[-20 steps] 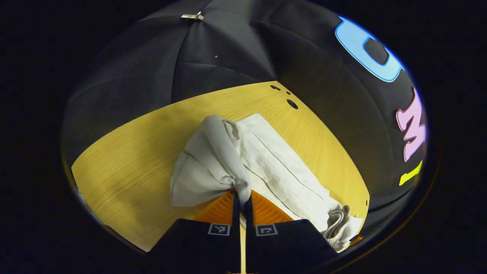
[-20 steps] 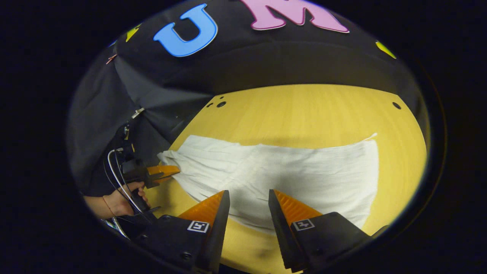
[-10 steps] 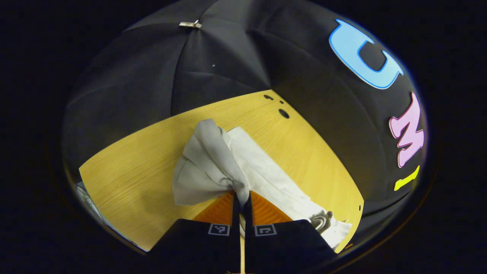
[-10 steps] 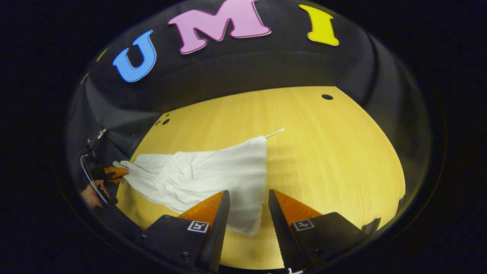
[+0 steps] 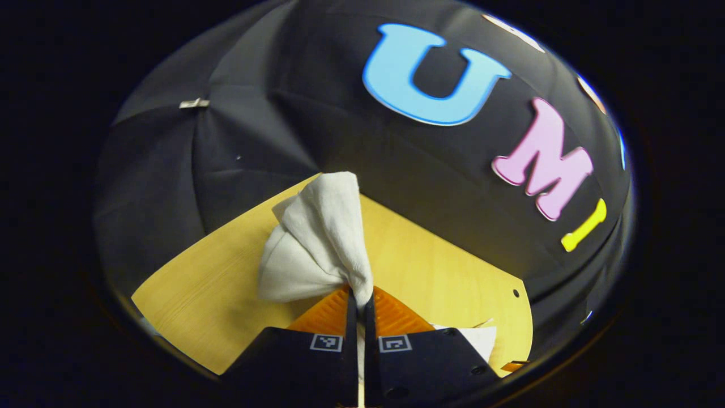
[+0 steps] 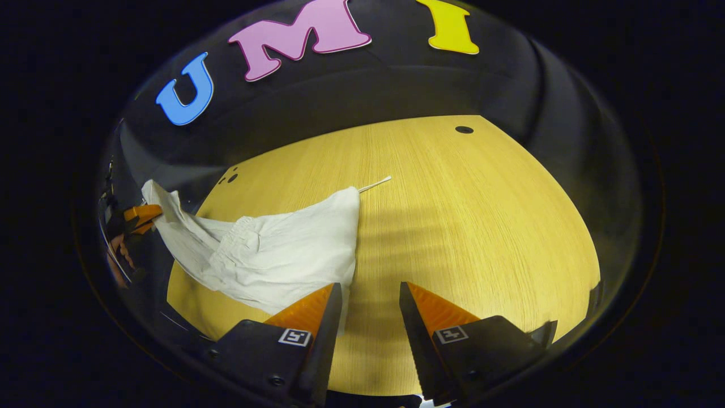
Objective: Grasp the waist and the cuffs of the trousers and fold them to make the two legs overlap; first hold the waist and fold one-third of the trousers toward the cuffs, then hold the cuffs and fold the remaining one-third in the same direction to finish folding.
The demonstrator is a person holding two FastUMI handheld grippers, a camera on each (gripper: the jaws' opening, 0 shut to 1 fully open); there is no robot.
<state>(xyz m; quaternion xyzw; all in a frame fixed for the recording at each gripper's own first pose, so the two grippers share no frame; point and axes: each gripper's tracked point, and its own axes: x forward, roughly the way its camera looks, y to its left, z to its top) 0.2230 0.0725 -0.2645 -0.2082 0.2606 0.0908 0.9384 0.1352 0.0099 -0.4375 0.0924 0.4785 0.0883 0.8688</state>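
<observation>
The left gripper [image 5: 358, 299] pinches a lifted bunch of the white cloth trousers [image 6: 277, 258], which trail across the left of the yellow wooden table [image 6: 470, 226], beside the spread-fingered, empty right gripper [image 6: 371, 306].

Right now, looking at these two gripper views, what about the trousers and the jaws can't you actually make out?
- Which end the left gripper clamps: in the left gripper view the trousers bunch up there.
- The near hem: in the right gripper view a finger of the open right gripper covers it.
- The left gripper in the right gripper view: small, at the warped edge.
- The legs' overlap: the trousers lie rumpled on the table.
</observation>
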